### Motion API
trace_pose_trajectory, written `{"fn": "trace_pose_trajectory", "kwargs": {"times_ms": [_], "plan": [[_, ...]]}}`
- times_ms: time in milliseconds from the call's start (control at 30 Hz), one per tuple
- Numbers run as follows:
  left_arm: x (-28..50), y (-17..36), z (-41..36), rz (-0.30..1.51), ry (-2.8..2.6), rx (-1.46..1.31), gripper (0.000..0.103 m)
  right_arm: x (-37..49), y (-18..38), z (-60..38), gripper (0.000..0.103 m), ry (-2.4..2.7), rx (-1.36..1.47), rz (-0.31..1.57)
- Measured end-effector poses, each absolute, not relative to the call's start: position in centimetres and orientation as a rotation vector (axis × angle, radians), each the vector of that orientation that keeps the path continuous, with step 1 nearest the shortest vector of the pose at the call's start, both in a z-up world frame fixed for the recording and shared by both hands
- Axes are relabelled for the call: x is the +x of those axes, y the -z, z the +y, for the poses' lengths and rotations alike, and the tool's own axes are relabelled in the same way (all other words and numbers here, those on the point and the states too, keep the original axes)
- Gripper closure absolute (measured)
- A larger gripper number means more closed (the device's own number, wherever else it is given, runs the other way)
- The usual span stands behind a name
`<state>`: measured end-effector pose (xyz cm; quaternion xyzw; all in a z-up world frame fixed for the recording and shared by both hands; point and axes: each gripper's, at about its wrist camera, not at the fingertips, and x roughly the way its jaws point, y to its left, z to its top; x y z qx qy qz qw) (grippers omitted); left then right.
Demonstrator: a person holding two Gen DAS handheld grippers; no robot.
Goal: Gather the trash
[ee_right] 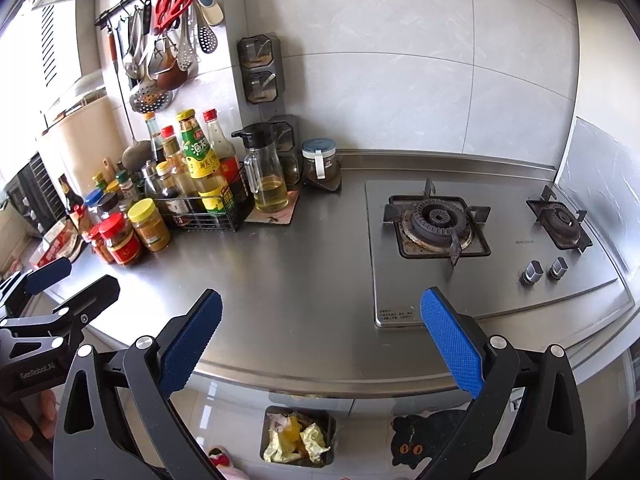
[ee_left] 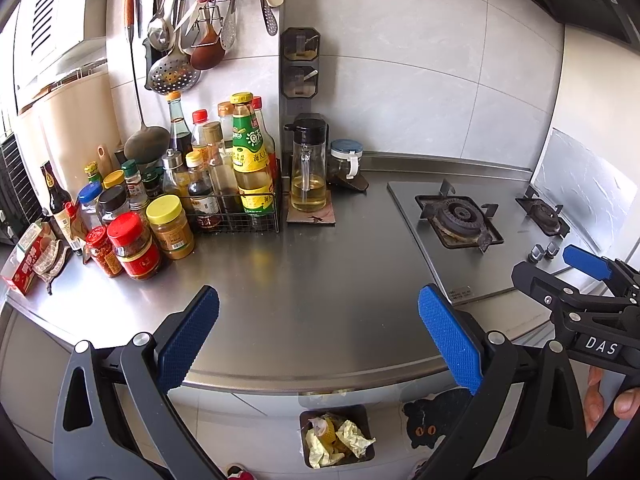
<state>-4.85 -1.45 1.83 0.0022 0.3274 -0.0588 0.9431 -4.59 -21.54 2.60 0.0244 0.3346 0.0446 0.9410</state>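
A small grey trash bin (ee_left: 366,412) hangs below the steel counter's front edge and holds crumpled yellow paper (ee_left: 352,438) and other scraps; it also shows in the right wrist view (ee_right: 330,420). My left gripper (ee_left: 318,340) is open and empty above the counter's front edge (ee_left: 320,382), over the bin. My right gripper (ee_right: 322,340) is open and empty, also above the front edge. Each gripper shows at the side of the other's view: the right one (ee_left: 576,280), the left one (ee_right: 60,280).
Many sauce bottles and jars (ee_left: 160,200) crowd the counter's back left, with an oil dispenser (ee_left: 308,168) and a lidded jar (ee_left: 346,158). A gas hob (ee_right: 480,236) fills the right side. Utensils (ee_left: 188,20) hang on the wall. A black cat sticker (ee_right: 424,440) is on the cabinet front.
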Motion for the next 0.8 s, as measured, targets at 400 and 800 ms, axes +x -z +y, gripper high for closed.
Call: {"fn": "trace_pose_trajectory", "kwargs": {"times_ms": [400,800], "plan": [[-5.01,-2.07,-1.39,0.66,0.117,-0.004,0.008,-4.78,-2.67,-21.56,0.003,-0.095,0.043,0.682],[-5.06,-2.26,-1.19,0.653,0.109,-0.002,0.008,-4.73,-2.82,-21.61,0.003,-0.094,0.045,0.679]]}}
